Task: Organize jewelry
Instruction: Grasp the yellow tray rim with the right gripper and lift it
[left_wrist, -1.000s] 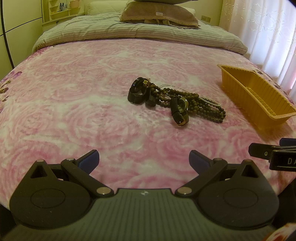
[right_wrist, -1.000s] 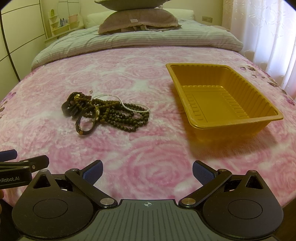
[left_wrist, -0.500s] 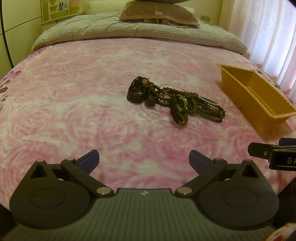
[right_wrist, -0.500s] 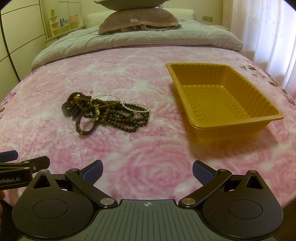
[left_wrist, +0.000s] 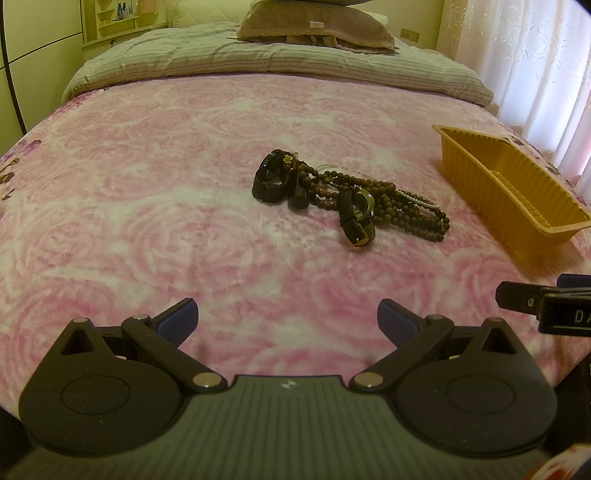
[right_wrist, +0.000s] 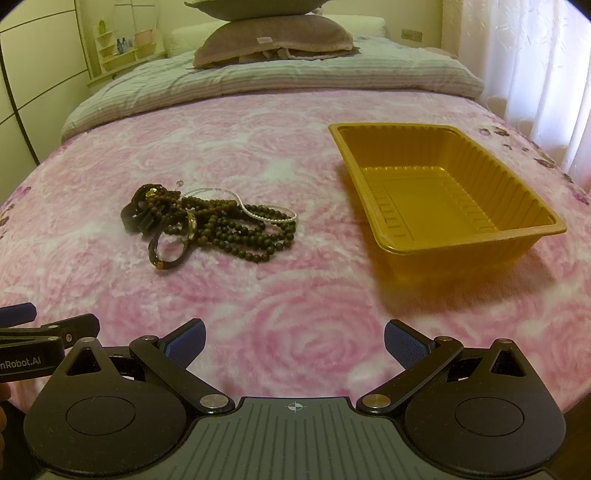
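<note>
Progress nil: yellow tray (right_wrist: 448, 194) empty, jewelry pile (right_wrist: 210, 221) of beads and bangles lies tangled on pink bedspread (right_wrist: 295, 302) left of it, untouched; left gripper (left_wrist: 286, 317) and right gripper (right_wrist: 294, 338) both spread wide, holding nothing, well short.

A heap of jewelry (right_wrist: 207, 221) lies on the bed (right_wrist: 295, 295), about mid-width, with a tray (right_wrist: 443, 192) well apart to its right. Within the heap, a bangle (right_wrist: 170, 251) sits at the near edge, a cluster of bracelets (left_wrist: 275, 181) at the left end, and a bead necklace (right_wrist: 243, 229) stretches rightward; a thin pearl strand (right_wrist: 258, 212) appears to lie along its far side. Behind everything, a folded quilt (right_wrist: 277, 79) crosses the bed, with pillows (right_wrist: 273, 40) stacked on it. A shelf (right_wrist: 122, 51) stands behind on the left, a curtain (right_wrist: 535, 74) on the right.
</note>
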